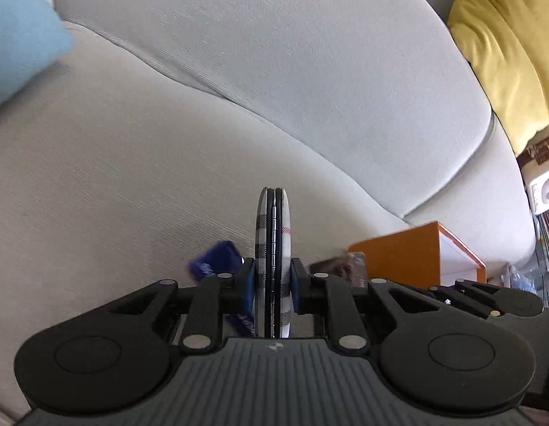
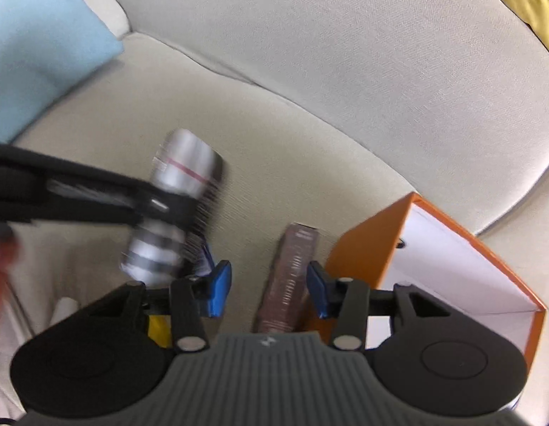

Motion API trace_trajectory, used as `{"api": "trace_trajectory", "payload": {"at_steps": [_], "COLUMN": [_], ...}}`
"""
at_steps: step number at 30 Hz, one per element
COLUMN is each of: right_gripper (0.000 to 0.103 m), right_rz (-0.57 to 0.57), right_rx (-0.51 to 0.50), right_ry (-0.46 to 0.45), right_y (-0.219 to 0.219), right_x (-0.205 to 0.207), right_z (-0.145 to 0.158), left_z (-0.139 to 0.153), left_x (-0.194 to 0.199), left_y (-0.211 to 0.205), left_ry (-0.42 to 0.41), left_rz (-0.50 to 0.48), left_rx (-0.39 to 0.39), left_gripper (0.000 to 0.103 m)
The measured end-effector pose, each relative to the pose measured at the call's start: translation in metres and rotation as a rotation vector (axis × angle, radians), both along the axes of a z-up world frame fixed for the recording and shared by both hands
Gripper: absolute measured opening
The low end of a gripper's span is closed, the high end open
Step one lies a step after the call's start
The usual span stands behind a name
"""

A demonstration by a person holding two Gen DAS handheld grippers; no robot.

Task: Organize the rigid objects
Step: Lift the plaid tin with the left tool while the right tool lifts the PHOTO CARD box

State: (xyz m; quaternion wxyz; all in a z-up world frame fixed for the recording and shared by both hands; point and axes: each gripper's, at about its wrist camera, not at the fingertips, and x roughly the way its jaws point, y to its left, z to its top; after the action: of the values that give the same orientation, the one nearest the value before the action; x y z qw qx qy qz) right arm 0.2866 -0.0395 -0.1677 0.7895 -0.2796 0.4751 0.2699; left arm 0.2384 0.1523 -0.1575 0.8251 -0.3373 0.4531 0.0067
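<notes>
My left gripper (image 1: 273,289) is shut on a round plaid-patterned case (image 1: 273,241), held upright and edge-on with its hinge facing the camera, above the sofa seat. In the right wrist view the same plaid case (image 2: 185,167) appears blurred at the left, with a black finger (image 2: 160,206) of the left gripper across it. My right gripper (image 2: 269,293) stands open over a slim brown box (image 2: 288,277). The box lies between the blue pads, close to the right pad and apart from the left one. An open orange box (image 2: 363,248) with a white inside sits just right of it.
The pale grey sofa seat (image 1: 114,177) and back cushion (image 1: 309,53) fill both views. A light blue pillow (image 1: 22,35) lies at the far left, a yellow cushion (image 1: 505,53) at the far right. A small dark blue packet (image 1: 217,259) lies on the seat.
</notes>
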Motion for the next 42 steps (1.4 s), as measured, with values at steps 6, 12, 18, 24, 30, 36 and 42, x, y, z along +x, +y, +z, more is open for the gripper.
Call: {"api": "trace_trajectory", "payload": {"at_steps": [6, 12, 18, 24, 30, 36, 42], "right_gripper": [0.046, 0.049, 0.053, 0.027, 0.026, 0.023, 0.023], "right_rz": [-0.011, 0.002, 0.03, 0.014, -0.027, -0.037, -0.053], "right_rx": [-0.155, -0.361, -0.451, -0.361, -0.344, -0.255, -0.075], "right_ry": [-0.016, -0.041, -0.035, 0.023, 0.058, 0.055, 0.056], "right_y": [0.024, 0.049, 0.057, 0.046, 0.031, 0.013, -0.012], "right_x": [0.005, 0.018, 0.023, 0.018, 0.019, 0.02, 0.008], "right_z": [-0.016, -0.039, -0.053, -0.04, -0.042, -0.024, 0.014], "left_z": [-0.004, -0.003, -0.003, -0.01, -0.009, -0.003, 0.017], "left_x": [-0.017, -0.033, -0.04, -0.042, -0.04, -0.036, -0.042], "left_y": [0.02, 0.039, 0.044, 0.044, 0.045, 0.043, 0.035], "left_ry": [-0.009, -0.013, -0.009, 0.013, 0.015, 0.006, -0.03], "left_rz": [0.024, 0.052, 0.042, 0.027, 0.029, 0.015, -0.01], "left_rx": [-0.013, -0.036, -0.031, -0.032, -0.029, -0.019, 0.032], "left_gripper": [0.021, 0.021, 0.021, 0.021, 0.021, 0.021, 0.021]}}
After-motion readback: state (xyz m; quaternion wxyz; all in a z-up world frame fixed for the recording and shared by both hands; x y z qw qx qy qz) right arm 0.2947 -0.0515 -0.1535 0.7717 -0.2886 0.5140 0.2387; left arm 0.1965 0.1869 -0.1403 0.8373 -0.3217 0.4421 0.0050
